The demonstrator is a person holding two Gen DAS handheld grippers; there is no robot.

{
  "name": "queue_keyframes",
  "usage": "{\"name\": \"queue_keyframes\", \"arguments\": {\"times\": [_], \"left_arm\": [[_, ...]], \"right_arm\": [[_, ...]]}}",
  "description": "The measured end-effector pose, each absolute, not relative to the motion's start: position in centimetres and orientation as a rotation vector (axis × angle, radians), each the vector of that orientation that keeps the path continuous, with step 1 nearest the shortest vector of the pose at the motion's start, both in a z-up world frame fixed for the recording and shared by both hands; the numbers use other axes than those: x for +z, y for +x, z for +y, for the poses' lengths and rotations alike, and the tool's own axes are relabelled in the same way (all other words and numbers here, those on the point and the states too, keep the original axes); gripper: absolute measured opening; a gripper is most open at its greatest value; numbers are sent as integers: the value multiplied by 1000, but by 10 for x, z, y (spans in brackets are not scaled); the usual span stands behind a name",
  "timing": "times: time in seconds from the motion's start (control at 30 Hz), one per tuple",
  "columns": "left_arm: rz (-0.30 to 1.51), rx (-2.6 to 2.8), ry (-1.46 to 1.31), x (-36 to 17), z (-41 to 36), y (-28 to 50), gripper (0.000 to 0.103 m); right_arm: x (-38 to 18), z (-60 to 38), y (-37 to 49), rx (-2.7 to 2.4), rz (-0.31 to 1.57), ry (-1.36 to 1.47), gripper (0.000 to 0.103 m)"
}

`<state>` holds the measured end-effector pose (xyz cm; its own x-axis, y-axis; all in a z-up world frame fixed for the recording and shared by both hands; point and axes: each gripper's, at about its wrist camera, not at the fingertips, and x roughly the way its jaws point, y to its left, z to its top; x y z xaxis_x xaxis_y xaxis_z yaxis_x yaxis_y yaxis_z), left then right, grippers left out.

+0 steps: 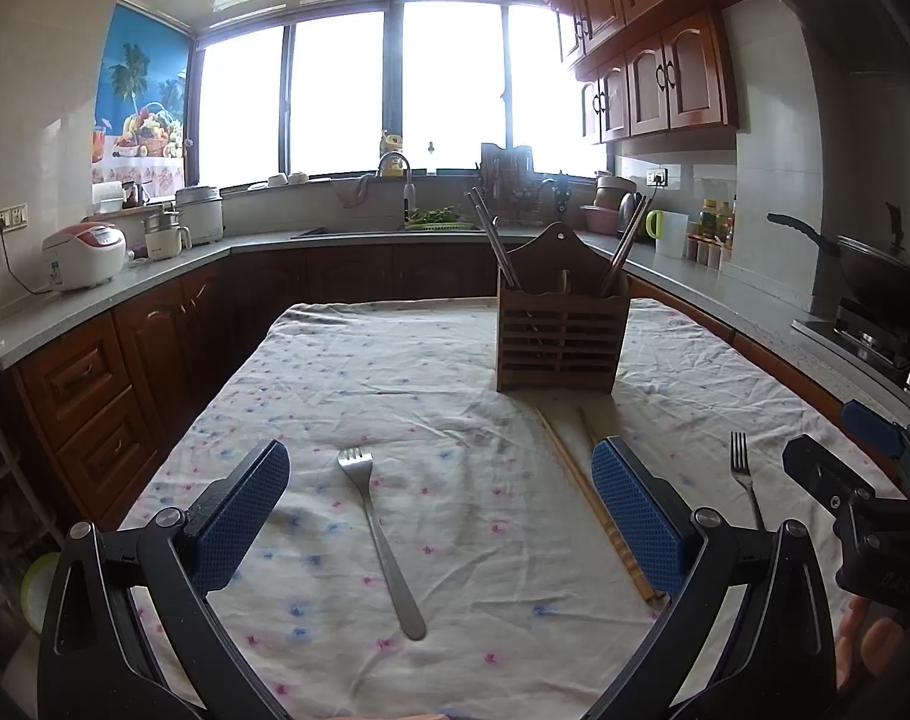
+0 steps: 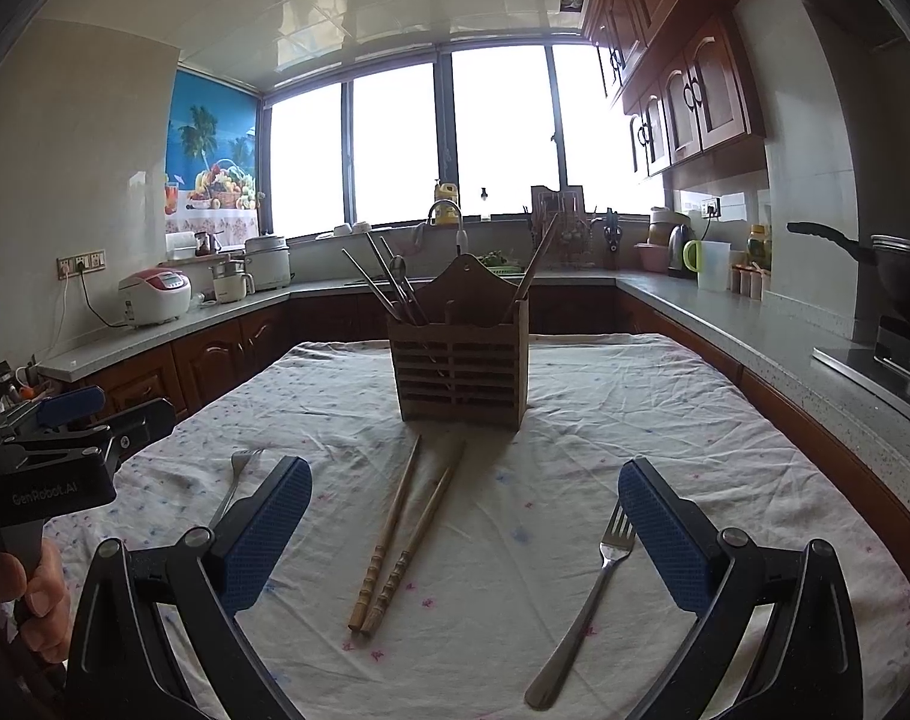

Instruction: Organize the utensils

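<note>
A wooden utensil holder (image 1: 559, 324) (image 2: 462, 363) stands on the table with chopsticks and a spoon in it. A pair of bamboo chopsticks (image 2: 407, 531) (image 1: 586, 498) lies in front of it. One steel fork (image 1: 380, 531) (image 2: 236, 477) lies on the left, a second fork (image 2: 586, 594) (image 1: 745, 480) on the right. My left gripper (image 1: 440, 516) is open and empty, above the left fork. My right gripper (image 2: 463, 540) is open and empty, with the chopsticks between its fingers and the right fork by its right finger (image 2: 664, 534).
The table wears a wrinkled floral cloth (image 1: 431, 372) (image 2: 604, 396). Kitchen counters (image 1: 155, 276) with a rice cooker (image 1: 83, 255), a sink and a wok (image 1: 874, 276) surround it. The other gripper shows at each view's edge, the right one (image 1: 862, 480) and the left one (image 2: 65, 438).
</note>
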<state>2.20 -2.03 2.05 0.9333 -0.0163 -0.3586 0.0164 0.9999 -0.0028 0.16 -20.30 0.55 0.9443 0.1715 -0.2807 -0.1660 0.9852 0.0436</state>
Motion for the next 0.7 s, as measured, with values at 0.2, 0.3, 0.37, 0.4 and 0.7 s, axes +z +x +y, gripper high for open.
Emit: {"name": "queue_keyframes", "arguments": {"times": [0.2,0.3,0.37,0.4,0.7], "left_arm": [[367,-18,2,19,-21,21,103],[369,-18,-2,19,-20,20,103],[370,-19,-5,19,-20,20,103],[371,-18,-3,19,-20,20,103],[368,-16,1,19,-19,18,103]], "right_arm": [[5,-202,2,175,288,19,103],[5,-202,2,176,286,17,103],[5,-202,2,176,287,18,103],[5,-202,2,177,287,19,103],[10,-200,0,182,283,17,103]]}}
